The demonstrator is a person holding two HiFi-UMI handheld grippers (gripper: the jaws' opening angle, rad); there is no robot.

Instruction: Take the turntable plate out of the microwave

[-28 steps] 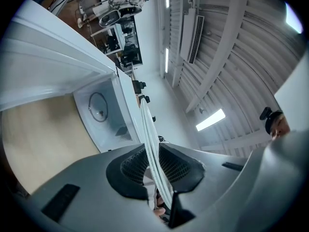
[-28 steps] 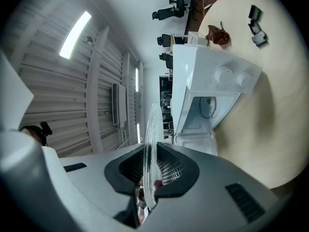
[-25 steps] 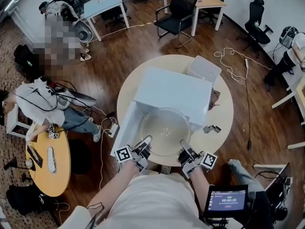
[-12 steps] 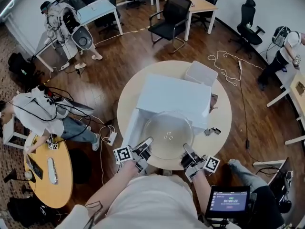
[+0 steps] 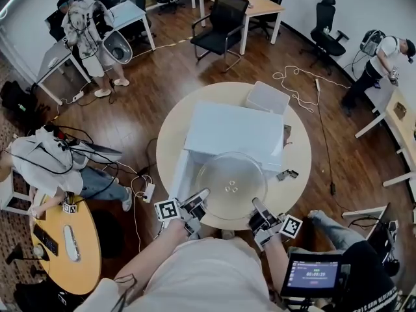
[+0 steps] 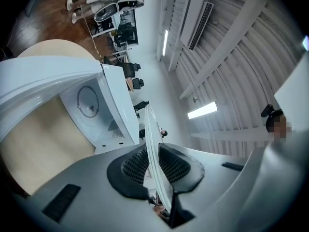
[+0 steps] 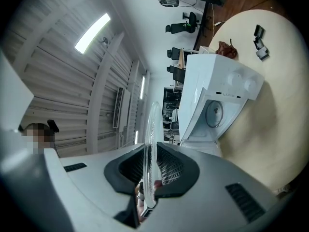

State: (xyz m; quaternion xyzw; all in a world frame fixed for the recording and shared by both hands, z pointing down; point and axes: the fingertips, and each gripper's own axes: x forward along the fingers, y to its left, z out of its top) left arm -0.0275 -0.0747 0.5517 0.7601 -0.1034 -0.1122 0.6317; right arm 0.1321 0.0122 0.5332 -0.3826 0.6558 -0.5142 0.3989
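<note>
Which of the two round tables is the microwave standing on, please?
The microwave stands on the larger, pale table at the centre of the head view; the smaller yellow table at lower left has none.

Round pale bench (image 5: 298,149). White microwave (image 5: 234,132) at centre, door swung open on the left. White lidded box (image 5: 267,98) just behind it, at the far rim. Two small dark pieces (image 5: 286,173) lie right of the microwave; brown crumpled thing (image 7: 224,48) beside its right wall.

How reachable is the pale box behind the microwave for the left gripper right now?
Probably not: the left gripper has its jaws clamped on the turntable plate, and the microwave stands between it and the box.
</note>
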